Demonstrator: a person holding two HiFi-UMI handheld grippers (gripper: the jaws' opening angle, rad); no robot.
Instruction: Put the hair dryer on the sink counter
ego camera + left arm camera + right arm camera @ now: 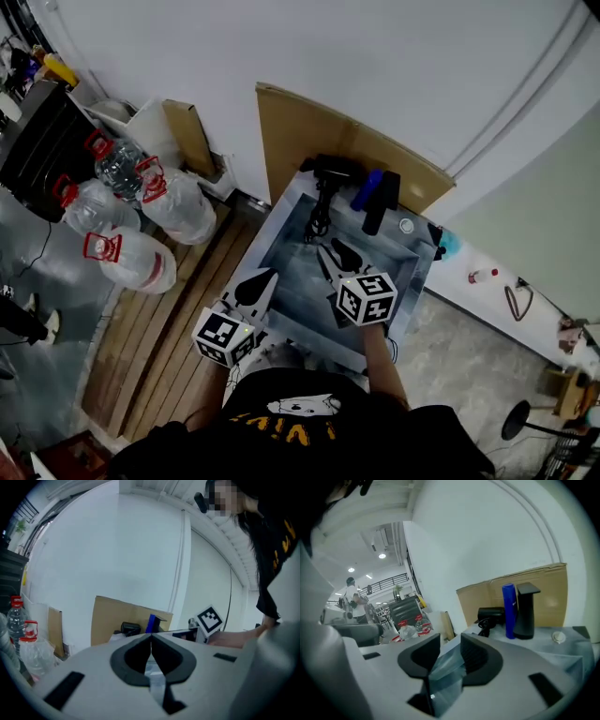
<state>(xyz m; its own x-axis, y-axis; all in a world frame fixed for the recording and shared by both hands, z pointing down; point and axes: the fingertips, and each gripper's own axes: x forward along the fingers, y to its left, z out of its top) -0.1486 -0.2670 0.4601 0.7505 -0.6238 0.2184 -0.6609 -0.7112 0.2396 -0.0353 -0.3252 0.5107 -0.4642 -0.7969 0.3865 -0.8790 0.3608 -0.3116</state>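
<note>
Two hand-held grippers above a sink unit, seen from the head view and from both gripper views.

**Left gripper**: the two dark-padded grey jaws are together, their tips meeting along one line, with nothing between them. In the head view the left gripper hangs over the near-left edge of the sink unit, touching nothing that can be seen; its marker cube sits nearer the person.

**Right gripper**: the jaws stand partly apart. Only the shiny basin surface shows through the gap, and the pads press on nothing. In the head view the right gripper is over the middle of the basin, its jaws pointing toward the back ledge, well apart from the objects there.

**Black hair dryer**: it lies on the grey metal sink counter at the back-left corner, free of both grippers. Its black cord trails down toward the basin. The right gripper view shows the hair dryer ahead of the jaws, on the ledge.

**Neighbouring objects**: a tall blue bottle stands just right of the hair dryer, and a black pump dispenser stands just beside the bottle. A brown cardboard sheet leans against the white wall behind the counter. Clear plastic water jugs with red handles lie on the floor to the left.
</note>
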